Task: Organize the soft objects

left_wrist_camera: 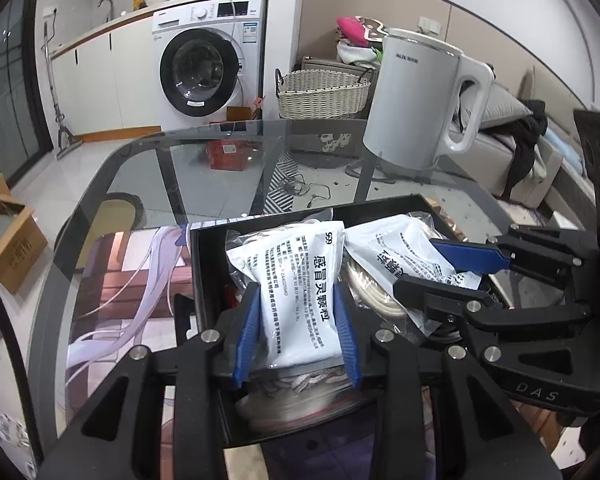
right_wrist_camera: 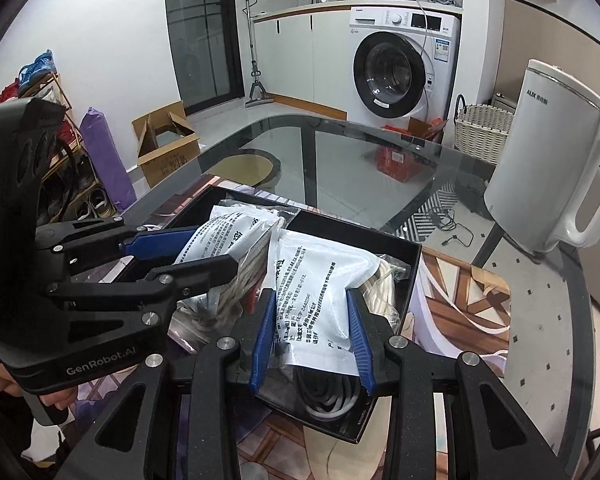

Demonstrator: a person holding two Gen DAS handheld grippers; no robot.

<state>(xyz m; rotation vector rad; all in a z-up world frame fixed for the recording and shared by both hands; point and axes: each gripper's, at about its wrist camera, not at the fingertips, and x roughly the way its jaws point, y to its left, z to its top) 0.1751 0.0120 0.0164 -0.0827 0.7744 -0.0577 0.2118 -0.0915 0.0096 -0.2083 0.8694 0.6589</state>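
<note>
Gripping one white sachet each, the two grippers work over a black box point(left_wrist_camera: 204, 248) that rests on a printed mat point(left_wrist_camera: 112, 280) on a glass table point(left_wrist_camera: 148, 168). The left gripper point(left_wrist_camera: 296, 300) is closed on the left sachet point(left_wrist_camera: 296, 284), its blue pads point(left_wrist_camera: 246, 332) pressing both long edges. The right gripper point(right_wrist_camera: 310, 304) is closed likewise on the right sachet point(right_wrist_camera: 320, 284), which lies beside the first. In the left view the right gripper point(left_wrist_camera: 416, 268) enters from the right side, its fingers over the right sachet point(left_wrist_camera: 400, 256). In the right view the left gripper point(right_wrist_camera: 208, 252) reaches in from the left onto its sachet point(right_wrist_camera: 232, 228). Both sachets sit above coiled white cord point(right_wrist_camera: 332, 400) and clear plastic bags inside the box point(right_wrist_camera: 412, 280). A white kettle point(left_wrist_camera: 416, 100) stands further back on the table.
</note>
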